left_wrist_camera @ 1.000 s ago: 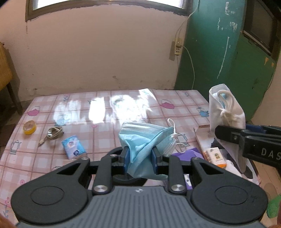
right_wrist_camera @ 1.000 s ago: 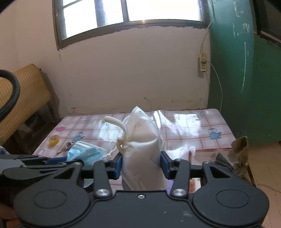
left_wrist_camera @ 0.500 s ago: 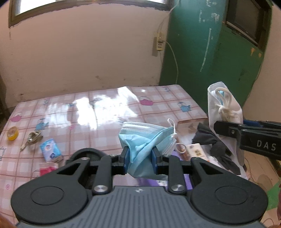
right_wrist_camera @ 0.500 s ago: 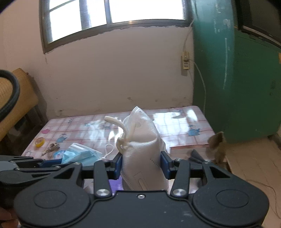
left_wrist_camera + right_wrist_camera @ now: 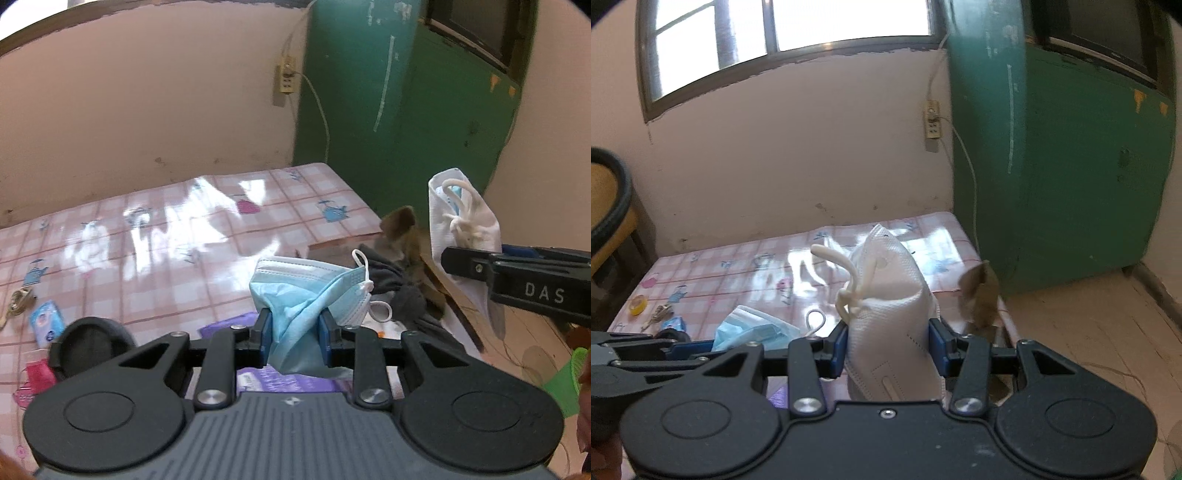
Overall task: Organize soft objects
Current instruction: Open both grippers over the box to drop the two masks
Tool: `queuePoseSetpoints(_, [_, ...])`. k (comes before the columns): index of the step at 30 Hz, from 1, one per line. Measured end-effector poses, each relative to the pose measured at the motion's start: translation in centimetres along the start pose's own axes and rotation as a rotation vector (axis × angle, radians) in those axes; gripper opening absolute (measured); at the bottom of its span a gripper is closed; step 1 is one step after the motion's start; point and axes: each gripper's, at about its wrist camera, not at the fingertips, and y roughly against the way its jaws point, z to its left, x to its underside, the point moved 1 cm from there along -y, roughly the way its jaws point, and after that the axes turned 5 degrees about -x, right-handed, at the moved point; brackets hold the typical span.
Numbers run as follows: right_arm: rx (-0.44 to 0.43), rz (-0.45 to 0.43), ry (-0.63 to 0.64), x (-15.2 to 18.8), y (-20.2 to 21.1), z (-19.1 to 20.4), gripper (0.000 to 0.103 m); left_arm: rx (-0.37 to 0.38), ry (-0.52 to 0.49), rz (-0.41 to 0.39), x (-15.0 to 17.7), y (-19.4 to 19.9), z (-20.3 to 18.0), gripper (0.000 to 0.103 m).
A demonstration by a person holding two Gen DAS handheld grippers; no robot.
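While both grippers are held above checked table [image 5: 155, 236], blue mask [image 5: 295, 302] is pinched by left gripper [image 5: 295, 338], white mask [image 5: 890, 314] clamped in right gripper [image 5: 888, 347].

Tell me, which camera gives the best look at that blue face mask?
The left wrist view. There the blue face mask sits centre frame, pinched between the left gripper's jaws, pleats and ear loops clear. The right wrist view catches only part of it low at the left, behind the gripper's black arms.
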Motion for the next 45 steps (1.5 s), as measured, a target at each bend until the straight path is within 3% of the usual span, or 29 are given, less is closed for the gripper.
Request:
queuePoseSetpoints(12, [0.054, 0.033, -0.045, 2.1, -0.2, -4.2, 0.055, 0.041, -0.028, 0.043, 0.1, -2.6, -3.7, 0.028])
queuePoseSetpoints(22, [0.078, 0.071, -0.087, 3.9, -1.3, -6.3, 0.057, 0.027, -0.015, 0.063, -0.1, -5.0, -5.3, 0.028])
queuePoseSetpoints(28, [0.073, 0.088, -0.108, 4.4, -2.3, -6.9, 0.065, 0.027, 0.005, 0.054, -0.6, -6.6, -5.9, 0.029])
queuePoseSetpoints(29, [0.070, 0.089, -0.107, 4.4, -2.3, -6.9, 0.074, 0.034, 0.007, 0.053, -0.6, -6.9, -6.0, 0.031])
queuePoseSetpoints(30, [0.073, 0.083, -0.108, 4.4, -2.2, -6.9, 0.076, 0.048, 0.013, 0.056, -0.7, -7.1, -6.1, 0.037])
queuePoseSetpoints(34, [0.080, 0.060, -0.110, 4.4, -1.5, -7.0, 0.077, 0.069, 0.024, 0.048, -0.8, -7.2, -6.0, 0.047])
queuePoseSetpoints(38, [0.078, 0.051, -0.110, 4.1, -1.0, -6.6, 0.077, 0.077, 0.028, 0.041, -0.8, -6.7, -5.5, 0.064])
queuePoseSetpoints(45, [0.095, -0.010, -0.068, 2.9, 1.0, -4.4, 0.077, 0.068, 0.060, 0.007, -1.4, -4.5, -4.2, 0.070])
